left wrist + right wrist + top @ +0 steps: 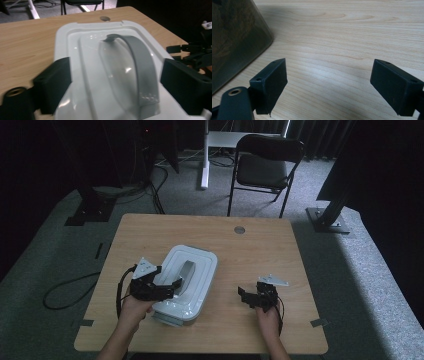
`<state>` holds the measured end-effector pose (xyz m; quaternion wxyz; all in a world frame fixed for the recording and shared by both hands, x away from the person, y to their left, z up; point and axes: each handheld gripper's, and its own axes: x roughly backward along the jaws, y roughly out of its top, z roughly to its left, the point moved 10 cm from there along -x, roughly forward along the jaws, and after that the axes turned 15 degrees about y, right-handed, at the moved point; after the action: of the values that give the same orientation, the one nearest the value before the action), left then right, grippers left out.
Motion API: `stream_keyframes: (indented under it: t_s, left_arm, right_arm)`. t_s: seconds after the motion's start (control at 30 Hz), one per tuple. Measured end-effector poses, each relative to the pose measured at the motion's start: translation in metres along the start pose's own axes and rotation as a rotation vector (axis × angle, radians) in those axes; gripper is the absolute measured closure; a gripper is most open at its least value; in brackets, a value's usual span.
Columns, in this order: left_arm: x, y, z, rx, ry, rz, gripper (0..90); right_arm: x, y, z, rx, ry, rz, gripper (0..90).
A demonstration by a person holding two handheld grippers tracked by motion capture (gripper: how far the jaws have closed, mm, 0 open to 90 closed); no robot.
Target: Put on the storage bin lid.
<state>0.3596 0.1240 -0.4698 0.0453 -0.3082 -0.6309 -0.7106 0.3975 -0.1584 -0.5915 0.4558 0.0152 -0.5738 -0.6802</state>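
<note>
- The left gripper (172,287) is seen released over the near end of the white container (186,280), jaws spread to either side of its grey handle (140,65), pressing on nothing.
- The right gripper (246,296) is held released, nothing between its jaws, to the container's right.
- The container is set on the wooden table (260,250), left of its middle.
- A chair (265,167) is seen beyond the container.

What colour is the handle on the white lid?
Grey; the handle on the lid shows best in the left gripper view.
</note>
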Motion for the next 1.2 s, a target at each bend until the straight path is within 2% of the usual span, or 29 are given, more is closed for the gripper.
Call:
stream_keyframes:
  t_s: [0.1, 0.17, 0.57, 0.83, 1.03, 1.13, 1.2]
  left_arm:
    - [0.004, -0.002, 0.007, 0.014, 0.011, 0.005, 9.4]
    - [0.005, -0.003, 0.012, 0.025, 0.016, 0.011, 0.6]
    - [0.007, -0.020, 0.052, 0.069, 0.097, -0.008, 0.6]
    - [0.004, -0.035, 0.082, 0.128, 0.171, -0.012, 0.6]
    - [0.003, -0.047, 0.099, 0.140, 0.225, -0.007, 0.6]
    - [0.003, -0.053, 0.106, 0.152, 0.235, -0.006, 0.6]
    - [0.002, -0.058, 0.109, 0.146, 0.249, 0.002, 0.6]
  right_arm:
    - [0.000, -0.001, 0.000, -0.005, 0.005, 0.006, 13.4]
    - [0.000, -0.001, 0.000, -0.005, 0.005, 0.006, 13.4]
    - [0.000, -0.003, -0.001, -0.002, 0.004, 0.016, 13.4]
    - [-0.003, -0.005, 0.000, -0.004, 0.010, 0.031, 13.4]
    - [-0.004, -0.007, 0.000, -0.004, 0.012, 0.039, 13.4]
    - [-0.004, -0.007, 0.000, -0.003, 0.012, 0.041, 13.4]
    - [-0.004, -0.007, 0.000, -0.004, 0.012, 0.041, 13.4]
